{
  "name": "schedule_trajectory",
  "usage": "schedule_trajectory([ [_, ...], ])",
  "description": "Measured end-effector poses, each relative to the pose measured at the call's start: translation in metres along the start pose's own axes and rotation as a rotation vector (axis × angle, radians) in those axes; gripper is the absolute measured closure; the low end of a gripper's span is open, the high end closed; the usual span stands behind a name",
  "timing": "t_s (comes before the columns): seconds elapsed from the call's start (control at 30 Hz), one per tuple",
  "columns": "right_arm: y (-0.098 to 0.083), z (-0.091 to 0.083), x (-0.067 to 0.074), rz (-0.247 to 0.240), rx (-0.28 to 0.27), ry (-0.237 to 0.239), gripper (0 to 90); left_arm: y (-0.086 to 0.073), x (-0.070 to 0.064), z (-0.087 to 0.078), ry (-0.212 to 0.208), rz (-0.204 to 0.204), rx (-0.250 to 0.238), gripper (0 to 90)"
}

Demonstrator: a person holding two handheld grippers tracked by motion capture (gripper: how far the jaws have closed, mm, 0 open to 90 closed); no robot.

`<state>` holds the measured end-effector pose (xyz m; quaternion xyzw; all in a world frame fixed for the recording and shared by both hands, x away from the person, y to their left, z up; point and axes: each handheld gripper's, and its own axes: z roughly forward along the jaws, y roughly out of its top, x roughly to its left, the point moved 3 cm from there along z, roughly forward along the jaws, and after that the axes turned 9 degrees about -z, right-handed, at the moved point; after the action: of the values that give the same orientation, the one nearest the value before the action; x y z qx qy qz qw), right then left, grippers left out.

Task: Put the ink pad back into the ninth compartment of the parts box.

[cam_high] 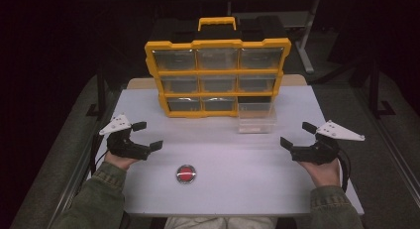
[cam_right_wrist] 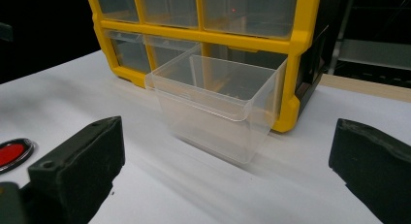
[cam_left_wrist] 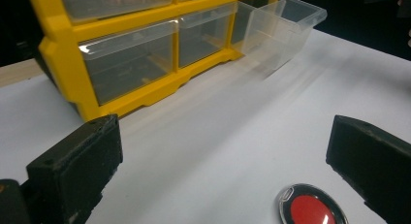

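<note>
A yellow organiser (cam_high: 218,75) with clear drawers stands at the back of the white table (cam_high: 223,189). Its bottom right drawer (cam_high: 256,117) is pulled out and sits on the table, looking empty (cam_right_wrist: 218,105) (cam_left_wrist: 281,30). A small round red badge with a chrome rim (cam_high: 185,174) lies at the front centre of the table (cam_left_wrist: 310,207) (cam_right_wrist: 12,153). My left gripper (cam_high: 147,136) is open above the table's left side, just left of the badge. My right gripper (cam_high: 298,135) is open at the right, facing the pulled-out drawer. Neither holds anything.
The organiser (cam_left_wrist: 121,64) (cam_right_wrist: 218,20) has a black and yellow carry handle (cam_high: 217,23) on top. A strip of wooden table (cam_high: 292,80) shows behind the white surface. Dark floor and metal frame legs (cam_high: 304,40) surround the table.
</note>
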<state>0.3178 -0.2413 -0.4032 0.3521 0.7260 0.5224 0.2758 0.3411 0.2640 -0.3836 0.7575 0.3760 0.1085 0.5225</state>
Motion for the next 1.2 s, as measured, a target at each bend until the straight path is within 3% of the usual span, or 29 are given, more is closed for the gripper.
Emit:
schedule_trajectory([
  [1.2,-0.003,0.003,0.003,-0.008,0.025,0.016,0.0,-0.011,-0.024,0.029,-0.113,0.089,0.115,0.0],
])
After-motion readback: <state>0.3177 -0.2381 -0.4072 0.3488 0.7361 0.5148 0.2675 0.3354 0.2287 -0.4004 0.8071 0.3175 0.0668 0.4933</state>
